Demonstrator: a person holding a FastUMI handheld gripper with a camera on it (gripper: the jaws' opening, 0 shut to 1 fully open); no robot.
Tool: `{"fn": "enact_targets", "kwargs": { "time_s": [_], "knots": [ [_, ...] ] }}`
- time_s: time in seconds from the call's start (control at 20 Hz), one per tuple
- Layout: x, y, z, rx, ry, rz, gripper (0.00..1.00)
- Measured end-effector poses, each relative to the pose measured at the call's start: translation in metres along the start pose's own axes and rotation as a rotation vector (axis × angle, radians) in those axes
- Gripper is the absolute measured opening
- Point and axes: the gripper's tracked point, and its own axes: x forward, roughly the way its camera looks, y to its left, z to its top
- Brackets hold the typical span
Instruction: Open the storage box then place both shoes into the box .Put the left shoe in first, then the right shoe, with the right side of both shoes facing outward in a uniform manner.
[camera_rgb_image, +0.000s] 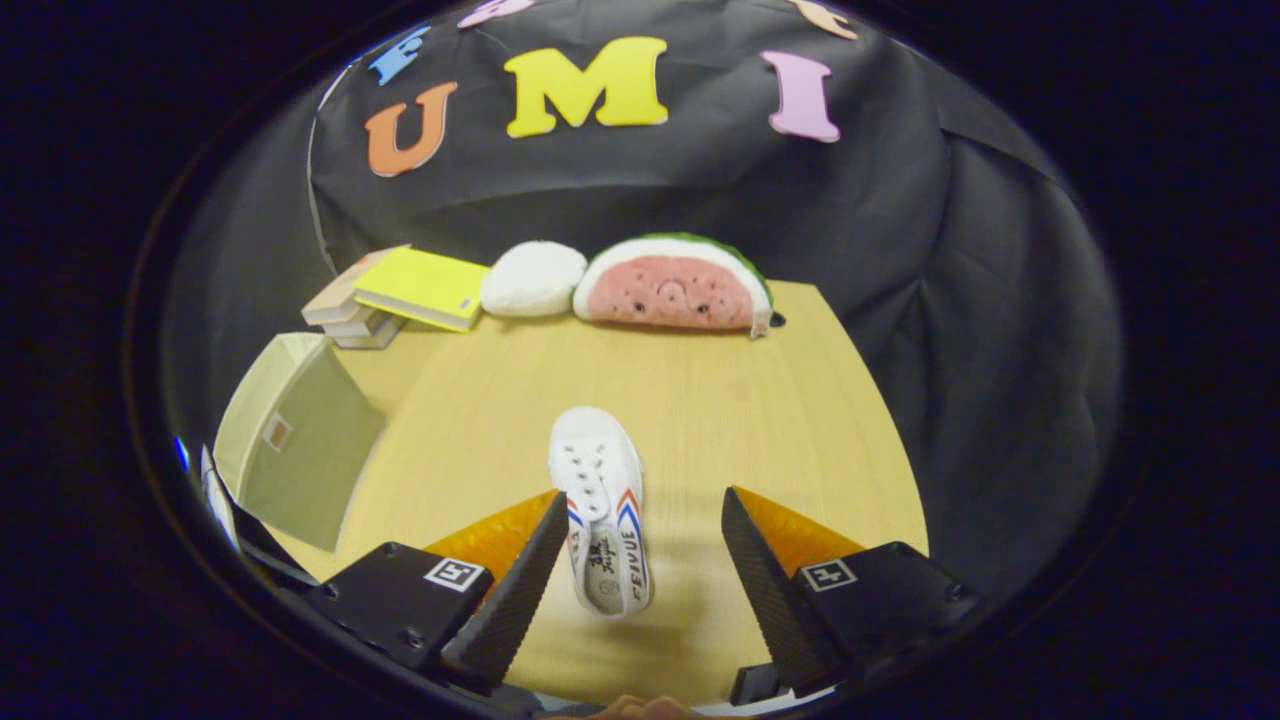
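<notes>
Claw released above white shoe

Claw (640, 560) held wide, fingers apart, touching nothing. White shoe (600, 505) flat on bench (750, 420), between the fingers, nearer the left one. Storage box (295, 440) left of the shoe, well apart. Watermelon cushion (675, 285) and books (395, 295) beyond.

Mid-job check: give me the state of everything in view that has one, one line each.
gripper: open, fingers either side of the shoe, not pressing it.
white shoe: lying on the table, toe pointing away, not in the box.
storage box: left of the fingers, whether open unclear.
books: closed, stacked at the table's far edge.
table: bare wood around the shoe.
</notes>
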Motion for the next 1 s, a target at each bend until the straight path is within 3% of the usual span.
{"fn": "enact_targets", "kwargs": {
  "time_s": [0.15, 0.4, 0.55, 0.65, 0.85, 1.0],
  "knots": [
    [0.035, 0.000, -0.026, 0.014, 0.162, 0.047, 0.99],
    [0.076, -0.003, -0.045, 0.022, 0.369, 0.032, 0.97],
    [0.084, 0.004, -0.042, 0.048, 0.463, 0.047, 0.83],
    [0.082, 0.019, -0.038, 0.057, 0.485, 0.109, 0.74],
    [0.080, 0.021, -0.039, 0.112, 0.474, 0.107, 0.30],
    [0.069, 0.029, -0.042, 0.195, 0.451, 0.146, 0.11]
  ]
}}
